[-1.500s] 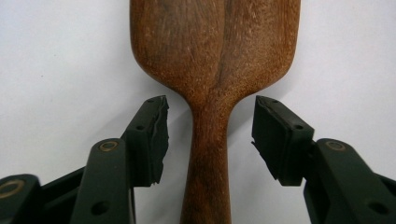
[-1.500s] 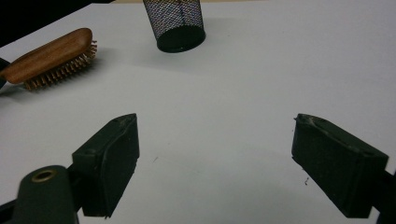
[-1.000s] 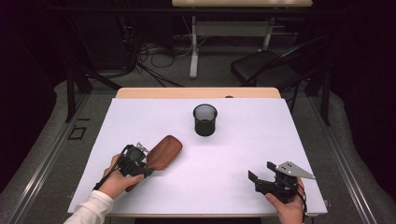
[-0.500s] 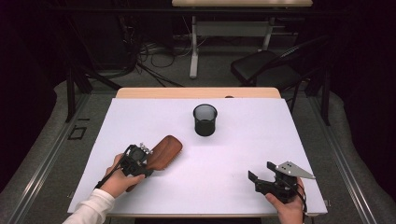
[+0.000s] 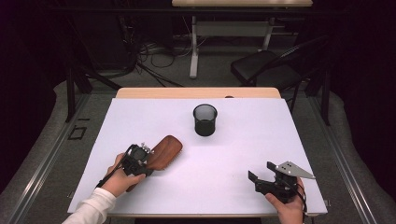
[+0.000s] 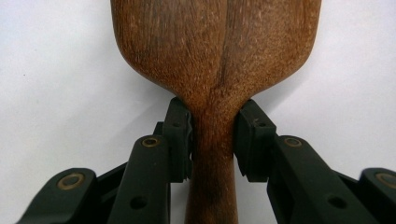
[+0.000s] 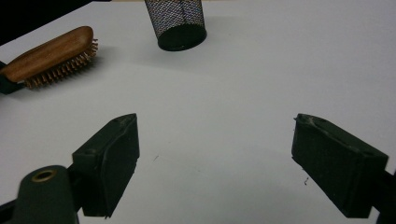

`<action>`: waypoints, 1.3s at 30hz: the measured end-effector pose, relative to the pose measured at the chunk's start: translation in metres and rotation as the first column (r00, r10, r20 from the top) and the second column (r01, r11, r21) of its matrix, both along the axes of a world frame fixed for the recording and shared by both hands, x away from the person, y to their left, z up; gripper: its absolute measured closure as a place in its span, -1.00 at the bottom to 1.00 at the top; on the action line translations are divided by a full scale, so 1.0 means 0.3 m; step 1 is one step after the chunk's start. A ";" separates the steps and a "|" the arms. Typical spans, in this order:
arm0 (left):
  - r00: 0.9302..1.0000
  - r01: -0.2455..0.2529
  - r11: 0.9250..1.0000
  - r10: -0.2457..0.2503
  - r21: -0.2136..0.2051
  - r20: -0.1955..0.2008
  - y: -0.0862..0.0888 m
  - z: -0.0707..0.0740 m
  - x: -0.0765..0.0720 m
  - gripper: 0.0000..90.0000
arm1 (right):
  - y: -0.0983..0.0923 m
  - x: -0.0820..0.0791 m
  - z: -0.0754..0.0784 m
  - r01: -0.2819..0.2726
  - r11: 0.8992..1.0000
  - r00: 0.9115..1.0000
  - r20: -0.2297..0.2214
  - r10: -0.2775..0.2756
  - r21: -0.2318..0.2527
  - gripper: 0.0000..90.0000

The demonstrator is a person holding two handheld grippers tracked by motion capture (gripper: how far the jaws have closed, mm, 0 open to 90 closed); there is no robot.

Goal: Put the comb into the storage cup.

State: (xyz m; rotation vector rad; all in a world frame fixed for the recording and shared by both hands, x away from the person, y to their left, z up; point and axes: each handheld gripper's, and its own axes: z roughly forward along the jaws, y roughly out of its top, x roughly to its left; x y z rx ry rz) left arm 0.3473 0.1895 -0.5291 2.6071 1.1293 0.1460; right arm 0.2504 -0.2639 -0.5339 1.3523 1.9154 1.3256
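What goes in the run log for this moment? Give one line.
left gripper: jaws just closing on hairbrush neck | right gripper: open, idle | mesh cup: upright, empty

My wooden hairbrush [image 5: 163,151] lies bristles down on the white table's near left part, its broad dark-brown back up, head angled toward the far right. Its narrow neck [image 6: 212,135] sits pinched between two black pads, handle toward me.
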 end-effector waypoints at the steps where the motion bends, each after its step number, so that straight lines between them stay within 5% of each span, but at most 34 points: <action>1: 1.000 0.001 1.000 -0.001 0.000 -0.002 0.000 0.000 0.001 0.53 | 0.000 0.000 0.000 0.000 1.000 1.000 0.000 0.000 0.000 -0.67; 39: 1.000 0.000 1.000 0.000 -0.015 -0.005 0.006 0.000 -0.003 0.59 | 0.000 0.001 -0.001 -0.002 1.000 1.000 -0.001 0.002 -0.003 -0.67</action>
